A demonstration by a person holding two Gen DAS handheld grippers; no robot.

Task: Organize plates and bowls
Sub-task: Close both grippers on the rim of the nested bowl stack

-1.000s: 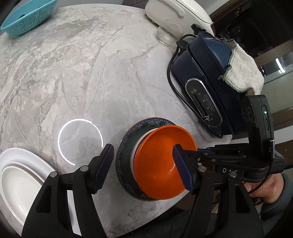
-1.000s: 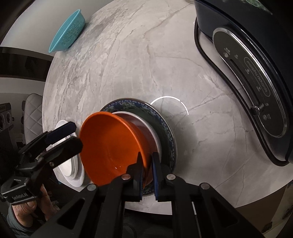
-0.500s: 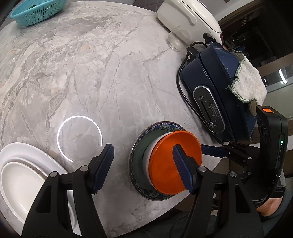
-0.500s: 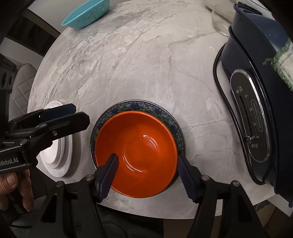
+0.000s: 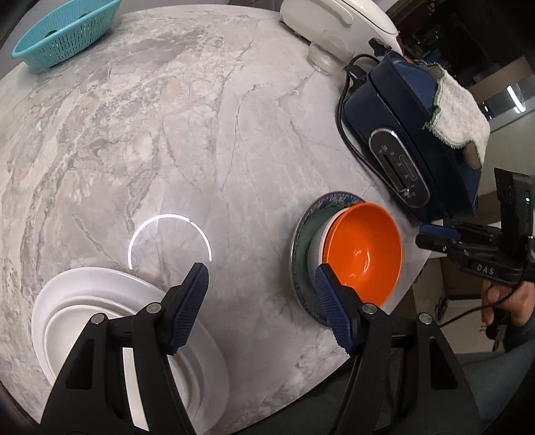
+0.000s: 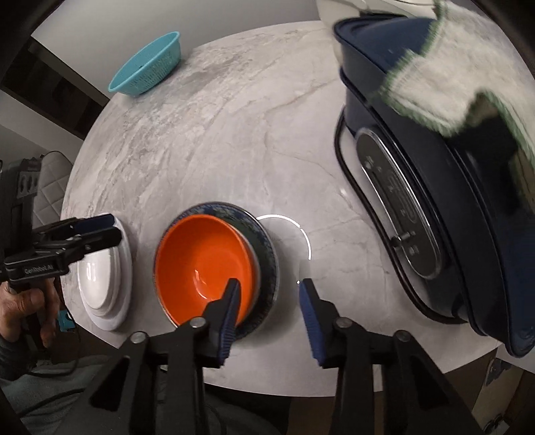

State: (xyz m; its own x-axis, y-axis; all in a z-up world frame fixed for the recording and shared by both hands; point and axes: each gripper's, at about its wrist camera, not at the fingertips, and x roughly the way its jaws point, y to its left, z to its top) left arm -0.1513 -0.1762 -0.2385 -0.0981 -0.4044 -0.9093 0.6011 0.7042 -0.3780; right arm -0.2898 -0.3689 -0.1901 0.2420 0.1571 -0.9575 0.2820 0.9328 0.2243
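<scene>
An orange bowl (image 5: 364, 251) (image 6: 200, 261) sits nested in a white bowl (image 5: 317, 244) on a blue patterned plate (image 5: 302, 234) (image 6: 265, 247) near the table's front edge. My right gripper (image 6: 269, 294) (image 5: 423, 236) hovers above the stack's right rim. Its jaws are closing, with a clear gap and nothing gripped between them. A stack of white oval plates (image 5: 100, 318) (image 6: 100, 277) lies to the left. My left gripper (image 5: 260, 287) (image 6: 97, 227) stands open and empty, its left finger over the white plates.
A dark blue appliance (image 5: 401, 134) (image 6: 434, 200) with a cloth (image 5: 458, 113) on top and a black cord stands to the right. A teal basket (image 5: 67, 33) (image 6: 147, 67) sits at the far left, and a white cooker (image 5: 334, 23) with a glass at the back. The marble table (image 5: 200, 134) ends just below the dishes.
My right gripper let go of the orange bowl's rim, opened, rose and drew off to the right. The bowl settled into the stack. My left gripper slid left toward the white plates.
</scene>
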